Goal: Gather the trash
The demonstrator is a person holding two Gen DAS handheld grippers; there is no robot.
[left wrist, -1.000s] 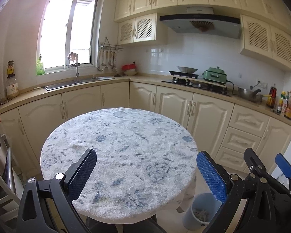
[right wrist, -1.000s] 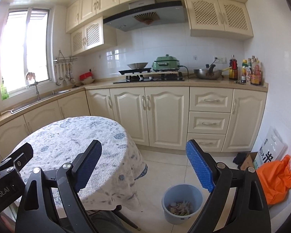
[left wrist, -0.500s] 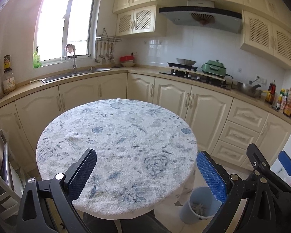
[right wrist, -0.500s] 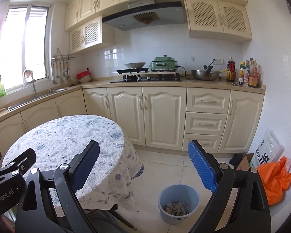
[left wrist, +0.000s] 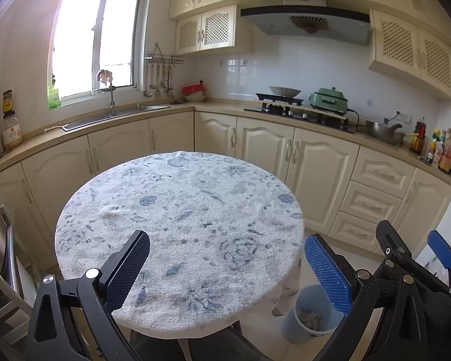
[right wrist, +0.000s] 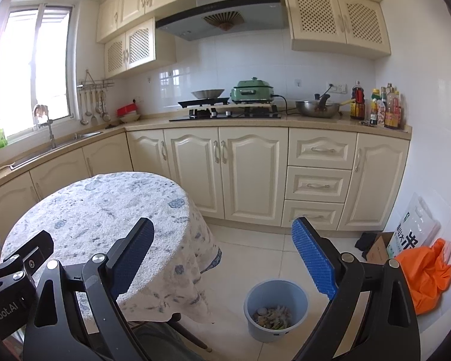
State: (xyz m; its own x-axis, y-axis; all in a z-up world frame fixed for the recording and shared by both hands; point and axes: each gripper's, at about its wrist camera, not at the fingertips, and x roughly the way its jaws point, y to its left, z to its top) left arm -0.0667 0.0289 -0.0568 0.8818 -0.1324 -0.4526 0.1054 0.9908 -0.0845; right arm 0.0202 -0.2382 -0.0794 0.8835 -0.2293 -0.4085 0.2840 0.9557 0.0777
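trash bin [right wrist: 275,310] untouched, both tools wide, empty

You are getting strong daylight flooding in through the white-framed sliding window [left wrist: 96,36], blowing its panes out to pure white (a pinkish flare is tinting the left corners). Fisheye distortion is bowing the cream wooden cabinets [right wrist: 234,174], and dark vignetting is clipping every corner.

"Robot.AI" in white print on black left gripper [right wrist: 3,270] body, first letters cut off. White bag [right wrist: 418,231] against right wall carries large dark Chinese characters, partly hidden. Range hood [right wrist: 219,15] brand mark and bottle labels too small to read.
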